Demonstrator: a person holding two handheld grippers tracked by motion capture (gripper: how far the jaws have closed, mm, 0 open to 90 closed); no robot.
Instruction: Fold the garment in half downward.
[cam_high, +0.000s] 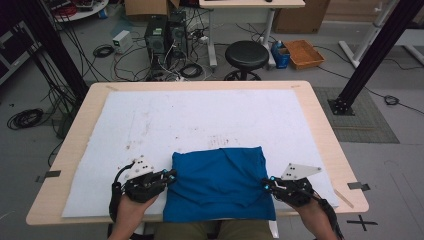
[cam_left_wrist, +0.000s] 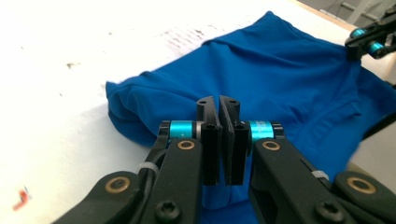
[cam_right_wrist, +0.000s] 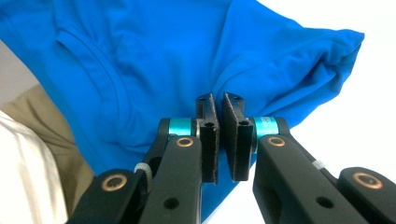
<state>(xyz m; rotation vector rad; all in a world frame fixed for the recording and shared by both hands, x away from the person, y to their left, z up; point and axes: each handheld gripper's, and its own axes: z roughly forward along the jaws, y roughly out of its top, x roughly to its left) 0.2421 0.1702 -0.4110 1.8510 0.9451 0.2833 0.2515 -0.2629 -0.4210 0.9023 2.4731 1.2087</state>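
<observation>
The blue garment lies folded into a rough rectangle at the middle of the near edge of the bench, on the white sheet that covers most of the bench top. The garment's near edge reaches the near edge of the bench. Its far edge lies about halfway across the sheet.

The left gripper is at the garment's left edge, toward the near left corner of the bench. In the left gripper view, its jaws stand together with only a thin seam between them, and a fold of blue fabric runs up into that seam: the left gripper is clamped on the garment's left edge.

The right gripper is at the garment's right edge, toward the near right corner of the bench. In the right gripper view, its jaws stand almost together in front of the blue fabric. The right gripper is closed on the cloth at that edge.

The two grippers face each other across the garment. Faint reddish marks stain the sheet just beyond the garment's far edge.
</observation>
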